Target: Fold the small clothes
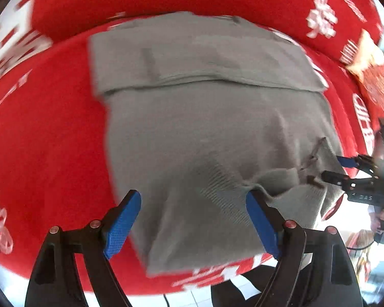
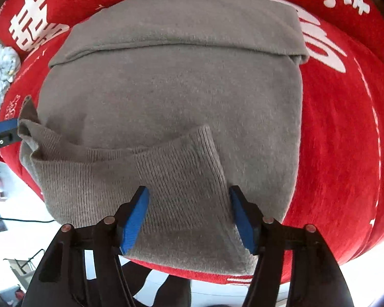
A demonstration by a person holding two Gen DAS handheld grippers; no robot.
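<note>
Grey knit, ribbed at its near hem, the sweater (image 2: pixel 171 97) lies on the red cloth (image 2: pixel 345 133) printed with white characters that covers the desk. Its far edge is folded over into a flat band; its near hem is rumpled and partly turned up. The left gripper (image 1: pixel 193 223) and the right gripper (image 2: pixel 189 221) each hover over that hem, blue-padded fingers spread wide, holding nothing.

Right tool (image 2: pixel 189 220) open over grey sweater (image 2: pixel 171 97), red cloth (image 2: pixel 345 128) beneath
</note>
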